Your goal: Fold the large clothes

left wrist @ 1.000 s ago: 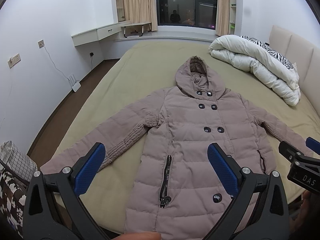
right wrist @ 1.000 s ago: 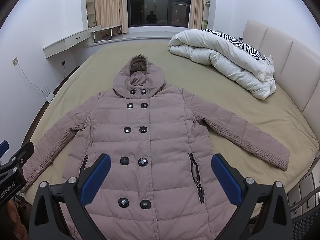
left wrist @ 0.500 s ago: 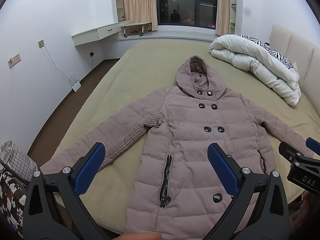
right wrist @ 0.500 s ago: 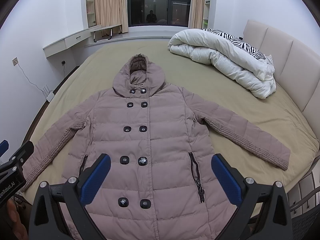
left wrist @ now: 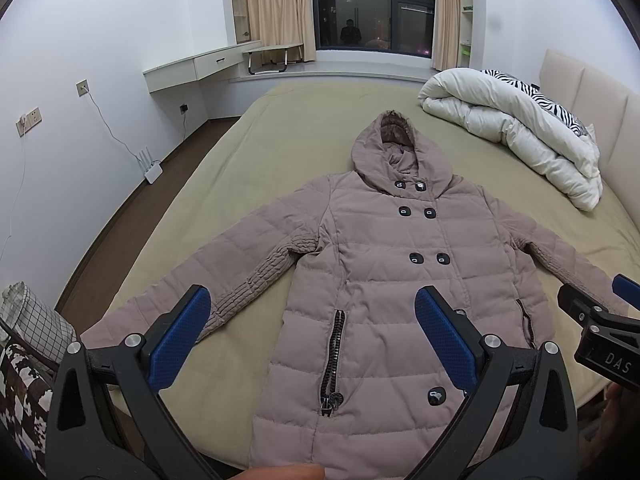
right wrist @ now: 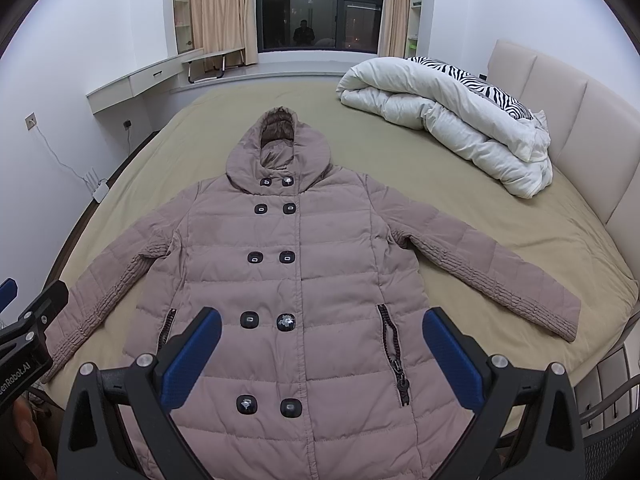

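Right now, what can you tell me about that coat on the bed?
The coat is a dusty-pink, quilted, puffy hooded one, buttoned shut with two rows of dark buttons and a zipped pocket on each side. It lies flat, front up, on the olive bed sheet, both sleeves spread outward, hood toward the window. Neither tool touches it.

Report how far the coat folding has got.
Done: the hooded puffer coat lies face up on the bed, buttoned, both sleeves spread out. In hand: nothing; the left gripper and right gripper hang above the hem, jaws open and empty. Left: every fold, sleeves, hood and body.
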`<state>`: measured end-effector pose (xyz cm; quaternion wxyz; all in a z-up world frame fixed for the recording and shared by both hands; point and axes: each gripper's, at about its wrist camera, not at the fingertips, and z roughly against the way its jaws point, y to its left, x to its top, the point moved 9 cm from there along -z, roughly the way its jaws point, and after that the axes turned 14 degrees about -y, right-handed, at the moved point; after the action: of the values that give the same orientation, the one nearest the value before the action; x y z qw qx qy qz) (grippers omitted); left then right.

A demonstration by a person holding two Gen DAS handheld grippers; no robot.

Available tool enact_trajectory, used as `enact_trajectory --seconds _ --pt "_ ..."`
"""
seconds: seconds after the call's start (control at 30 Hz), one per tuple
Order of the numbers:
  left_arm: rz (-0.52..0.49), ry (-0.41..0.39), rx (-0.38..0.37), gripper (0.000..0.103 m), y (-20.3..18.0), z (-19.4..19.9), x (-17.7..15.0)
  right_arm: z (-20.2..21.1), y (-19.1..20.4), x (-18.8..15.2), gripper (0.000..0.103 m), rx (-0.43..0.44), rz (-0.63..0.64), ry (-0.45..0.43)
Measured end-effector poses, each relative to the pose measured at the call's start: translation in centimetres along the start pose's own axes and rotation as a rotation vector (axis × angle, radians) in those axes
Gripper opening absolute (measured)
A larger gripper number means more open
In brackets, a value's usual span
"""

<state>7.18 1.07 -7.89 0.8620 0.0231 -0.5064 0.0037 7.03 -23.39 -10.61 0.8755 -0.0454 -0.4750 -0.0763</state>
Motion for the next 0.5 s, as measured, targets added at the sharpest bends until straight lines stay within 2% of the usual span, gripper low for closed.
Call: enact_trajectory --seconds 0.23,0.5 --pt "0.000 0.000 0.000 0.103 0.0 0.0 0.0 0.1 -0.2 0.4 0.103 0.001 0.000 0.002" --pt "-0.006 -0.002 0.013 0.103 0.0 -0.3 -0.3 -1.1 0.6 -1.7 0.103 0.007 -0.004 0.016"
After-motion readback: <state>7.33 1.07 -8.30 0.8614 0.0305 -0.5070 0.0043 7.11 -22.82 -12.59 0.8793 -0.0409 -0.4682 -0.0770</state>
